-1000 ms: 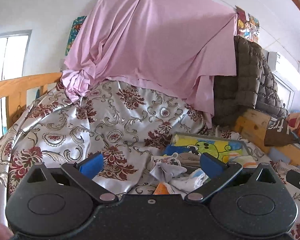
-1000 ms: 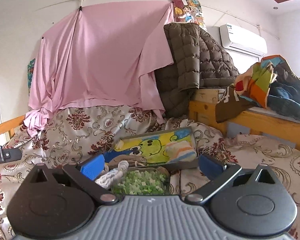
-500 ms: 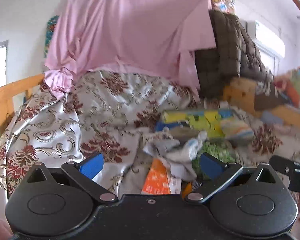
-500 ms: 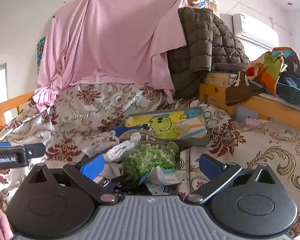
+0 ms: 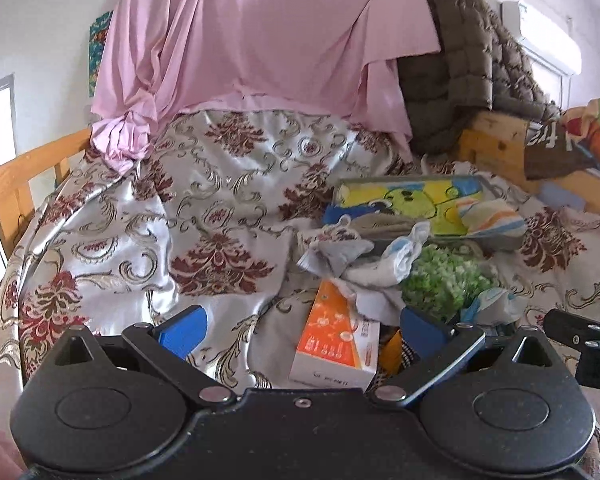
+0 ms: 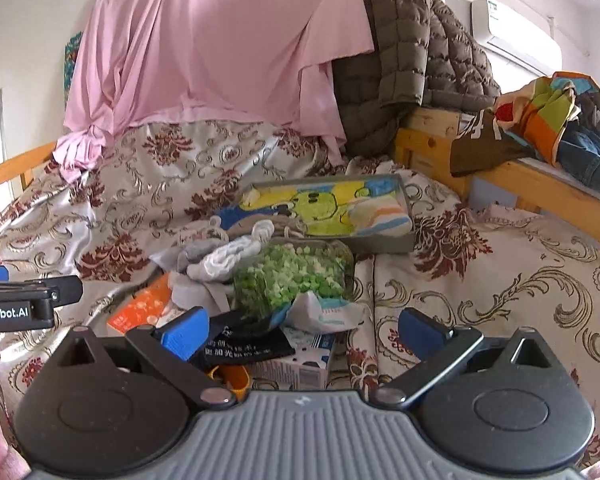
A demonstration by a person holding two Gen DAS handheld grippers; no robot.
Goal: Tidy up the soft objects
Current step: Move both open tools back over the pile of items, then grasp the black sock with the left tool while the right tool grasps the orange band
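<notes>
On the bed, near edge: we found a mixed heap on the floral satin bedspread (image 6: 500,280), with the fabric storage box (image 6: 406,216) just beyond it.
Left gripper (image 5: 300,330): fingers stood wide apart and held nothing; the orange carton (image 5: 332,340) lay between them, lower down.
Right gripper (image 6: 304,330): fingers likewise wide and empty, poised over the near side of the heap.
Task items: white socks (image 6: 232,256), a grey cloth (image 5: 340,254) and a green tufted piece (image 6: 292,276) lay tangled together, touching, at the heap's centre.
Risk, wrong pick: we judged that the orange carton and a blue-and-white carton (image 6: 300,360), both rigid, could be caught instead of a soft item, as they sat nearest the fingers.
Risk, tangle: lifting one sock could drag its neighbours along, since they overlapped.
Risk, snag: a low pinch could gather the slippery bedspread.
Risk, collision: the two grippers worked close beside each other over one small heap.
Materials: socks knitted and limp; green piece nubbly, domed; bedspread glossy and creased; box lined with a cartoon print, soft-walled, rectangular.
</notes>
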